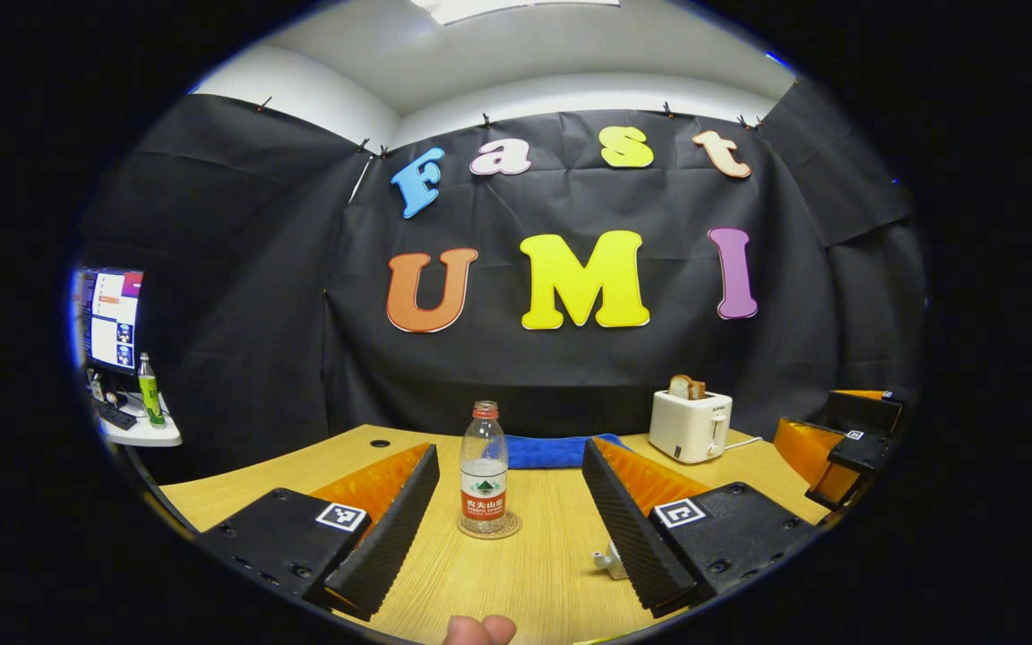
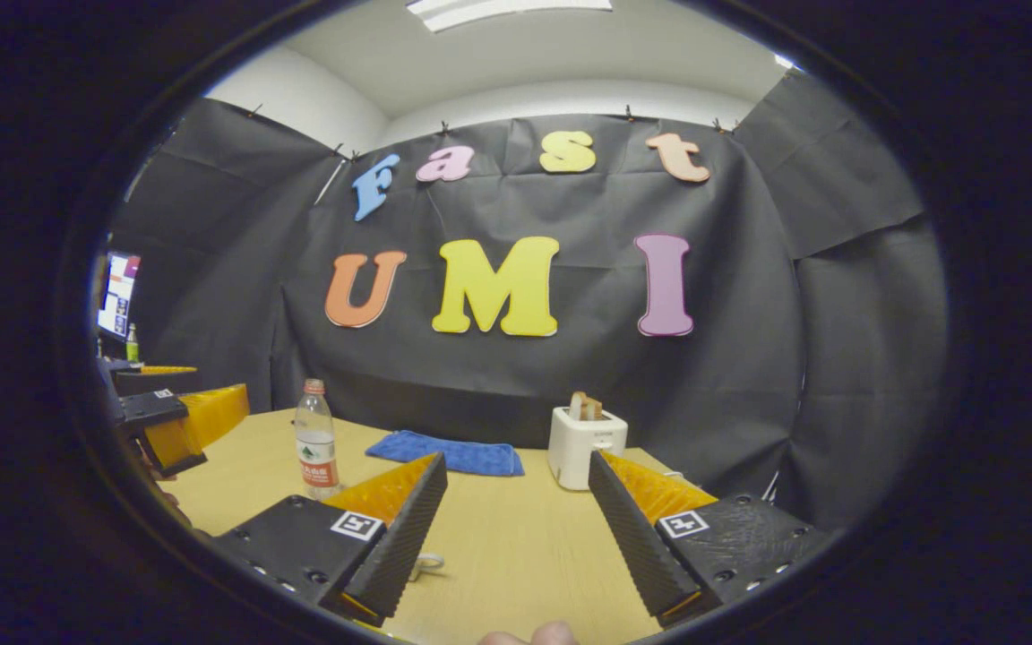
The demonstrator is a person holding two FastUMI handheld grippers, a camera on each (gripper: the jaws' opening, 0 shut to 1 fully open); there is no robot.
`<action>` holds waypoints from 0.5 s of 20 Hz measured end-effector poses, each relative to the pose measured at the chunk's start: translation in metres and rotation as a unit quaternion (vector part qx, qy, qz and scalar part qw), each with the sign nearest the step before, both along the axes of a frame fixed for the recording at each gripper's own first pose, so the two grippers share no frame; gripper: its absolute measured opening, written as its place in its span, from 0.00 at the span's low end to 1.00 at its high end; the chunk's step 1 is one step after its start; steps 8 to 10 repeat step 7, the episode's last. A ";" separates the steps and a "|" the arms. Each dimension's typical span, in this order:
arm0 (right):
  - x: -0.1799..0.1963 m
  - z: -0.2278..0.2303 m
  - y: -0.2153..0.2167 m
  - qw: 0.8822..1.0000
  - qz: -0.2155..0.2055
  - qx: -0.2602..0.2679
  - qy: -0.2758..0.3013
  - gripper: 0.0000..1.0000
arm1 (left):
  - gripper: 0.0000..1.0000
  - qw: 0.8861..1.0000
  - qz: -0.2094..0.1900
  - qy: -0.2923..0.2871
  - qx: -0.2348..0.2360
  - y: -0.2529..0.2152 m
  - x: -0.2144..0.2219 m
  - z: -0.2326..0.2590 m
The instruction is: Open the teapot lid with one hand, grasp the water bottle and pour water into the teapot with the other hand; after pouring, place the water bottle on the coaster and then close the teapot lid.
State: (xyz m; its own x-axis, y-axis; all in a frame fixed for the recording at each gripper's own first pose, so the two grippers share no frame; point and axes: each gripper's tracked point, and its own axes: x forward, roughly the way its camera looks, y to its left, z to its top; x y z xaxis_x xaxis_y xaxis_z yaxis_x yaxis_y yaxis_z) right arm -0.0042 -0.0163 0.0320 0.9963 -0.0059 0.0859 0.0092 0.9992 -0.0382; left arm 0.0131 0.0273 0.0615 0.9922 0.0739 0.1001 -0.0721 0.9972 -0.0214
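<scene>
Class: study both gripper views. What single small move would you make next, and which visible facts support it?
Probably ease the left tongs forward around the water bottle. The bottle stands upright on its coaster, centred between the open fingers and ungripped. The right tongs are open too.

The table (image 1: 534, 573) across the bottom of the left gripper view looks like pale wood with a fine straight grain and a smooth, faintly shiny finish. At its centre the water bottle (image 1: 484, 468) is clear, glossy plastic with a paper-like label, standing on a transparent, glassy coaster (image 1: 489, 527). Behind it lies a blue cloth (image 1: 552, 451), soft and nubbly like terry. At centre right, the toaster (image 1: 690, 425) has a smooth, slightly glossy white plastic shell. The left gripper (image 1: 511, 528) fingers (image 1: 391, 528) carry ribbed, matt pads.
</scene>
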 end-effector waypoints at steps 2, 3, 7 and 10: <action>-0.006 -0.003 -0.001 1.000 -0.003 -0.001 0.005 0.96 | 1.00 1.000 -0.005 0.005 0.001 -0.003 -0.004 0.000; -0.008 -0.003 -0.002 1.000 -0.005 0.003 0.005 0.97 | 1.00 1.000 -0.005 0.003 0.004 -0.004 -0.006 0.001; -0.011 0.000 -0.003 1.000 -0.011 0.007 0.000 0.97 | 1.00 1.000 -0.004 -0.001 0.020 -0.004 -0.009 0.005; -0.011 0.000 -0.003 1.000 -0.011 0.007 0.000 0.97 | 1.00 1.000 -0.004 -0.001 0.020 -0.004 -0.009 0.005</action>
